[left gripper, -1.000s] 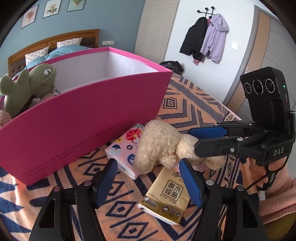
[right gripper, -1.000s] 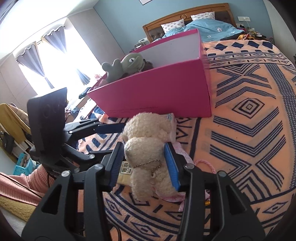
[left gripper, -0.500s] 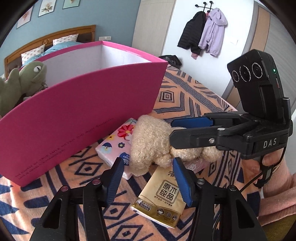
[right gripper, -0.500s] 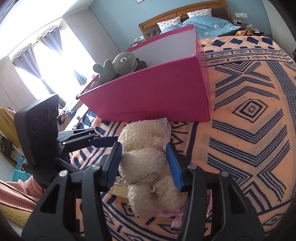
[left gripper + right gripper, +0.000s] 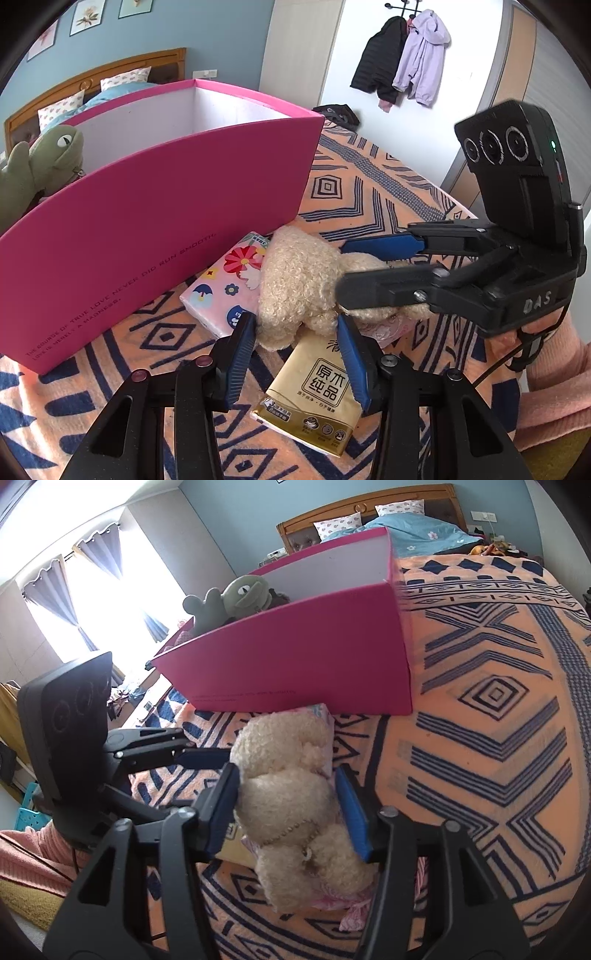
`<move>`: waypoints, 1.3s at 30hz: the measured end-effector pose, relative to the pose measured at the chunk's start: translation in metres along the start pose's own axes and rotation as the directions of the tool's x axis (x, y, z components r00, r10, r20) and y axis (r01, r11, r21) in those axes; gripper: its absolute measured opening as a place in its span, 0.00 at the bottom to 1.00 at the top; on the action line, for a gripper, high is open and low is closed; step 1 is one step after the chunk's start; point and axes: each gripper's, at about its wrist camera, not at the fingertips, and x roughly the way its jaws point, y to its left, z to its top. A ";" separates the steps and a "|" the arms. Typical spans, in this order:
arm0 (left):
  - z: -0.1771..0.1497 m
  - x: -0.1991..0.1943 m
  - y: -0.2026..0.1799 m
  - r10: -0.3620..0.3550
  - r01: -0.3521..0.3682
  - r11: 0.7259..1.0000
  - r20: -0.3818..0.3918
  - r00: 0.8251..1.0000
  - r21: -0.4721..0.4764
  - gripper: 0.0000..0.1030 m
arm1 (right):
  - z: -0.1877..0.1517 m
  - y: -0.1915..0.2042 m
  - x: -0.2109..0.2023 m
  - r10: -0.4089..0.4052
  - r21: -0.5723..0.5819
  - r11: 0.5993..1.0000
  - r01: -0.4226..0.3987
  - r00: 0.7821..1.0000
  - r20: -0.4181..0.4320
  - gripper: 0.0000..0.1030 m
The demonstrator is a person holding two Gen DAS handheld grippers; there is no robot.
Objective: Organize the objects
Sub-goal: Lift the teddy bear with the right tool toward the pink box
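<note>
Left wrist view: the left gripper (image 5: 295, 328) is closing, its blue pads narrower than a second ago. They now flank the lower end of the cream plush toy (image 5: 303, 284), which lies on the patterned blanket (image 5: 369, 177) across a floral tissue pack (image 5: 229, 280) and a gold tissue pack (image 5: 317, 387). Whether the pads press the fur yet I cannot tell. The right gripper (image 5: 343, 266) reaches in from the right, its jaws astride the toy's other end.

Right wrist view: the right gripper's jaws are opening. A second ago they were tight on the toy's middle; now the right pad stands clear of the fur, while the left pad is at most brushing it. The toy rests on the bed just before the pink box (image 5: 295, 657), where a green plush (image 5: 236, 598) already sits. This reads as a hand-over, so the toy probably goes in the box next.
</note>
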 end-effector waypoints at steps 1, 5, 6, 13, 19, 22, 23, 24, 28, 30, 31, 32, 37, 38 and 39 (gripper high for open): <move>0.000 0.000 -0.001 0.000 0.000 1.000 0.000 1.000 0.000 0.45 | -0.003 0.000 -0.001 -0.004 -0.001 1.000 0.004 1.000 0.002 0.61; -0.001 -0.001 0.000 -0.001 0.001 1.000 -0.001 1.000 0.004 0.45 | -0.009 -0.001 -0.005 -0.008 -0.007 1.000 0.008 1.000 0.008 0.61; -0.002 -0.001 -0.001 -0.001 0.001 1.000 -0.001 1.000 0.006 0.45 | -0.010 0.000 -0.005 -0.009 -0.011 1.000 0.010 1.000 0.008 0.58; -0.002 -0.006 -0.003 -0.007 0.007 1.000 0.003 1.000 0.006 0.43 | -0.009 0.012 -0.008 -0.038 -0.065 0.997 0.039 0.999 0.027 0.52; 0.005 -0.023 -0.005 -0.009 0.008 1.000 0.049 0.999 0.013 0.43 | 0.000 0.022 -0.021 -0.038 -0.095 0.994 0.045 0.997 0.071 0.52; 0.012 -0.037 -0.005 -0.005 0.003 1.000 0.084 0.996 0.019 0.43 | 0.010 0.028 -0.029 -0.032 -0.113 0.993 0.043 0.995 0.099 0.52; 0.015 -0.038 -0.005 -0.002 0.001 1.000 0.093 0.996 0.021 0.43 | 0.013 0.030 -0.031 -0.029 -0.118 0.992 0.042 0.994 0.108 0.52; 0.018 -0.043 -0.005 0.002 -0.004 1.000 0.105 0.995 0.023 0.43 | 0.017 0.032 -0.034 -0.023 -0.121 0.992 0.037 0.993 0.116 0.52; 0.029 -0.056 -0.003 0.015 -0.020 0.999 0.141 0.990 0.032 0.43 | 0.032 0.035 -0.041 0.007 -0.119 0.993 0.011 0.989 0.146 0.52; 0.035 -0.060 -0.002 0.026 -0.032 0.999 0.158 0.987 0.037 0.43 | 0.038 0.037 -0.043 0.009 -0.130 0.991 0.012 0.987 0.159 0.52; 0.039 -0.063 -0.001 0.033 -0.040 0.998 0.167 0.985 0.039 0.43 | 0.042 0.039 -0.044 0.009 -0.137 0.990 0.015 0.986 0.167 0.52; 0.041 -0.065 -0.001 0.038 -0.045 0.998 0.171 0.985 0.039 0.43 | 0.045 0.041 -0.045 0.009 -0.144 0.989 0.017 0.985 0.172 0.52; 0.057 -0.073 0.003 0.073 -0.083 0.996 0.197 0.978 0.045 0.43 | 0.063 0.044 -0.045 0.022 -0.162 0.987 0.010 0.981 0.194 0.52; 0.060 -0.075 0.004 0.079 -0.090 0.995 0.203 0.976 0.046 0.43 | 0.066 0.044 -0.045 0.023 -0.166 0.986 0.010 0.980 0.197 0.52; 0.063 -0.077 0.007 0.084 -0.095 0.994 0.207 0.975 0.045 0.43 | 0.071 0.046 -0.045 0.023 -0.174 0.985 0.012 0.979 0.202 0.52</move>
